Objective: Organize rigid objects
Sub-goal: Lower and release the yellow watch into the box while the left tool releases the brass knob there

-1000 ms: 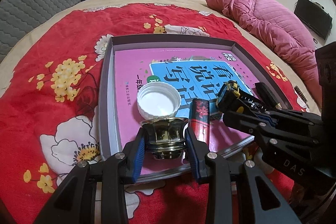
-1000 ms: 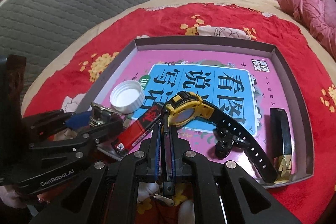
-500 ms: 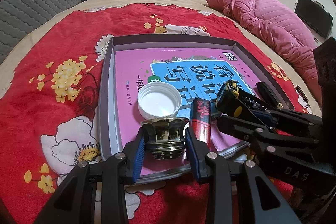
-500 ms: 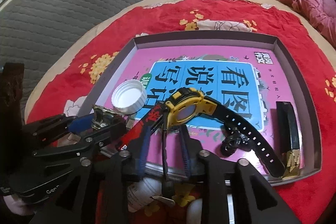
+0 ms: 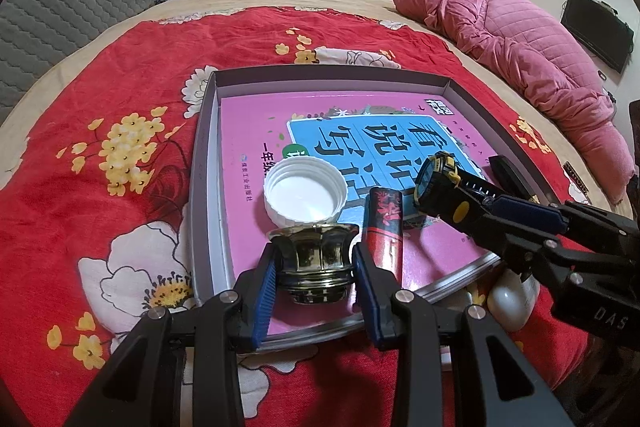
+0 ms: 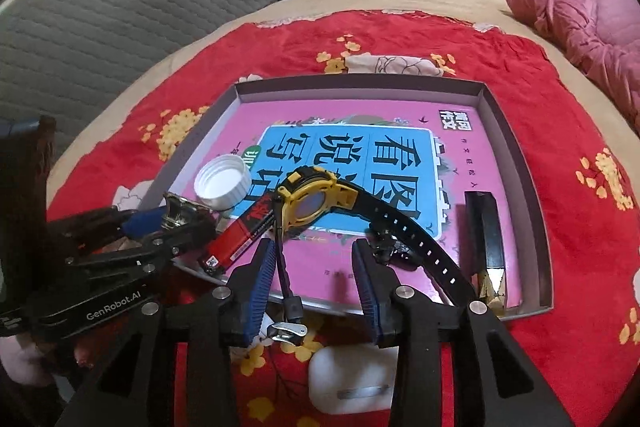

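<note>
My left tongs [image 5: 314, 269] pinch a brass-coloured metal cap [image 5: 314, 257], both blue pads pressed on its sides, at the near left corner of the grey tray [image 5: 202, 163]. The cap's underside is hidden by the pads, so I cannot tell whether it rests on the pink book [image 5: 256, 131] lining the tray. Just beyond it, at 12 o'clock, lies the white bottle lid [image 5: 305, 193], open side up; at 1 o'clock the red lighter [image 5: 385, 223].

My right tongs [image 6: 314, 269] are spreading. The watch strap's thin buckle end [image 6: 285, 275] stands between the pads against the left one, while the yellow-and-black watch [image 6: 310, 203] lies on the book at 12 o'clock of them. A black bar [image 6: 486, 227] lies at 2 o'clock by the tray's right wall. A white earbud case [image 6: 352, 379] sits on the red bedspread [image 6: 580, 227] at 6 o'clock, partly cut off by the tongs' frame.
</note>
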A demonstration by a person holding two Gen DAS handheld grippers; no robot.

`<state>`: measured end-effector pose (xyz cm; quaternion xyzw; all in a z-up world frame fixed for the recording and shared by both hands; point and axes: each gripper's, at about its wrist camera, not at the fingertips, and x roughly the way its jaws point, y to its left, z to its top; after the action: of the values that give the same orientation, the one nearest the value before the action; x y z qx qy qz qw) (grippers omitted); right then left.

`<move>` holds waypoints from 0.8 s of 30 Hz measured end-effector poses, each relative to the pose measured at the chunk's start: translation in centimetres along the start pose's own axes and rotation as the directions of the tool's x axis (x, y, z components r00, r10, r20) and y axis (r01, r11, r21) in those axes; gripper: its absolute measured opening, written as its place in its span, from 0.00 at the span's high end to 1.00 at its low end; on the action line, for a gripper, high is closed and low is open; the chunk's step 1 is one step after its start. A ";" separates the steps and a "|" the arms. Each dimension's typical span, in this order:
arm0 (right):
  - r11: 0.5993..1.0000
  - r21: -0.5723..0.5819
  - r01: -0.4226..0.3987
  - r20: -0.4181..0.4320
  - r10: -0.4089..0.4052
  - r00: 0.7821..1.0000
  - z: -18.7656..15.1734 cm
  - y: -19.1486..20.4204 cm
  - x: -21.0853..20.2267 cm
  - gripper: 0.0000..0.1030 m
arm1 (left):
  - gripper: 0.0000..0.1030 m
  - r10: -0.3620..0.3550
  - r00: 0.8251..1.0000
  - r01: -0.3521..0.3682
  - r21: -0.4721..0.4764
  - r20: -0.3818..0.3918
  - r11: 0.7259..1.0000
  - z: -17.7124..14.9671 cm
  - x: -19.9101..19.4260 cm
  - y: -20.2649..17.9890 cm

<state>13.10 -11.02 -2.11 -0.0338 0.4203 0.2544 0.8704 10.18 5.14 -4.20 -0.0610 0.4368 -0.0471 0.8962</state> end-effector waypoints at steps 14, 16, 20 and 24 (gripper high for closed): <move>0.997 -0.023 0.072 -0.002 -0.072 0.997 1.1 -0.1 1.5 0.60 | 0.64 0.007 1.000 -0.007 0.004 0.004 1.000 -0.1 0.0 0.2; 0.997 -0.028 0.076 -0.001 -0.076 0.997 1.2 0.0 1.6 0.60 | 0.64 0.006 1.000 -0.006 0.003 0.004 1.000 -0.1 0.0 0.2; 0.999 -0.006 0.043 -0.013 -0.043 0.999 1.0 -0.1 0.9 0.60 | 0.64 0.006 1.000 -0.006 0.004 0.003 1.000 0.0 0.0 0.2; 1.000 0.017 0.009 -0.014 -0.009 1.000 -0.5 0.0 -1.0 0.60 | 0.64 0.006 1.000 -0.006 0.004 0.003 1.000 0.0 0.0 0.2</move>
<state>12.24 -11.61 -1.71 -0.0302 0.4283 0.2466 0.8688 10.18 5.29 -4.27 -0.0579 0.4357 -0.0452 0.8971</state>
